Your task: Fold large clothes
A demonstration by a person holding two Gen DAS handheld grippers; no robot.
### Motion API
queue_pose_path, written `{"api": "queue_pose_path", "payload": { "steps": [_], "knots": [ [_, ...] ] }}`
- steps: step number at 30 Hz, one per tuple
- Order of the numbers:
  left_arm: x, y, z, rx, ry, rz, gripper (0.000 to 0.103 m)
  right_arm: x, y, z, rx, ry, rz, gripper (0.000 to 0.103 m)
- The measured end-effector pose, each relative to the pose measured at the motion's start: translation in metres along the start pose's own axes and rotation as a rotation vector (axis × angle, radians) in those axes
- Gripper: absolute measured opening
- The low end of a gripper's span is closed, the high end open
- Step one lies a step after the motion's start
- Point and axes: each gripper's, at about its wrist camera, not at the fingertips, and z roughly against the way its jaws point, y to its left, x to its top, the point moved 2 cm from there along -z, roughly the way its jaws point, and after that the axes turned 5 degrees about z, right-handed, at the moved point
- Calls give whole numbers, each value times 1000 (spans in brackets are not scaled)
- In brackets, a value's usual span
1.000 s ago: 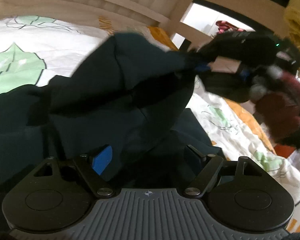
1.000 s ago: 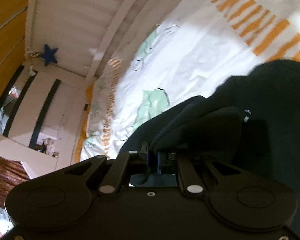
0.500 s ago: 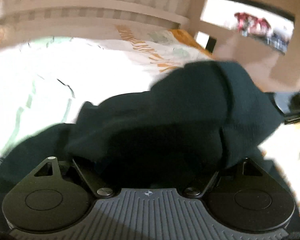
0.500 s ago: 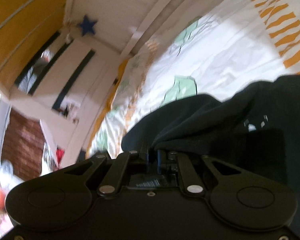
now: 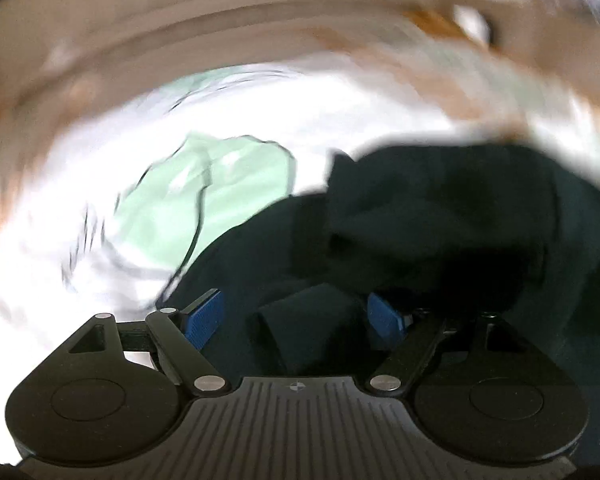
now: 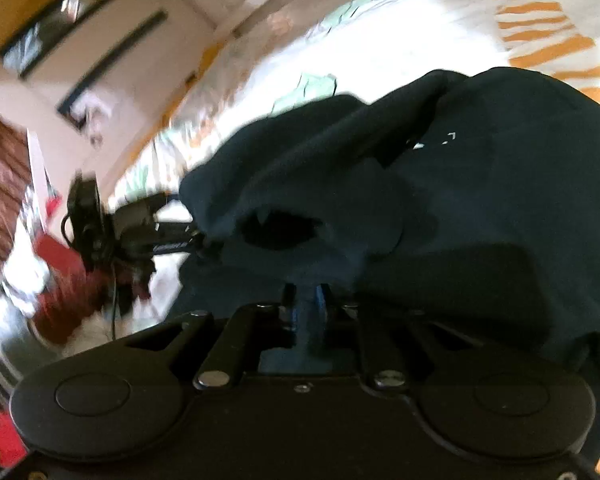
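A large dark navy garment point(image 5: 440, 220) lies bunched on a bed with a white sheet printed with green leaves point(image 5: 220, 184). My left gripper point(image 5: 296, 316) is open, its blue pads point(image 5: 202, 314) wide apart with a fold of the cloth between them. My right gripper point(image 6: 306, 304) is shut on the garment's edge, and the dark cloth point(image 6: 460, 200) rises in a heap in front of it. The left gripper also shows in the right wrist view point(image 6: 140, 228), at the garment's left end.
The sheet has orange striped bands point(image 6: 548, 44) at the far side. A pale bed frame point(image 5: 180, 28) runs behind the bed. A white wall with dark strips point(image 6: 100, 52) and red items point(image 6: 56, 256) stand at the left of the right wrist view.
My left gripper has opened and swung left, so more sheet shows. My right gripper has stayed shut and turned toward the left gripper with the cloth.
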Motion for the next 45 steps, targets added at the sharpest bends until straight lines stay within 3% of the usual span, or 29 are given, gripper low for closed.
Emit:
{"api": "queue_pose_path", "payload": {
  "steps": [1,3,5,7,9,13,17,19,21,28,33,36,39,42,45],
  "knots": [
    [1,10,7,-82,-5,138,78,1,-2,4,11,-14,-24,31],
    [-1,26,16,-262,-5,408,78,4,-3,10,22,-38,-65,59],
    [-5,33,20,-436,4,627,85,5,-4,14,46,-60,-106,70],
    [-6,27,20,-560,18,734,100,7,-6,18,84,-81,-154,70],
    [-5,13,18,-601,54,731,103,10,-6,14,107,-94,-187,73],
    [-2,-17,4,-582,129,672,103,13,-2,8,126,-98,-208,74],
    [-5,-25,-16,-552,175,717,98,13,-3,4,150,-103,-233,76],
    [-5,-26,-30,-544,199,760,38,13,-4,1,165,-108,-256,77],
    [-4,-25,-39,-541,179,802,24,13,-6,0,178,-112,-283,77],
    [12,-33,-18,-576,66,795,20,17,-14,-26,221,-110,-403,84],
    [12,-44,-3,-571,15,734,20,37,-39,-35,178,-218,-540,83],
    [5,-60,-1,-521,-8,620,20,64,-34,-28,86,-275,-408,83],
    [-15,-73,-14,-434,49,515,22,75,-23,-25,-20,-261,-248,83],
    [-38,-79,-36,-340,156,463,26,61,-33,-35,-77,-191,-266,84],
    [-43,-79,-31,-347,130,417,28,43,-45,-41,-125,-148,-293,83]
  ]
}}
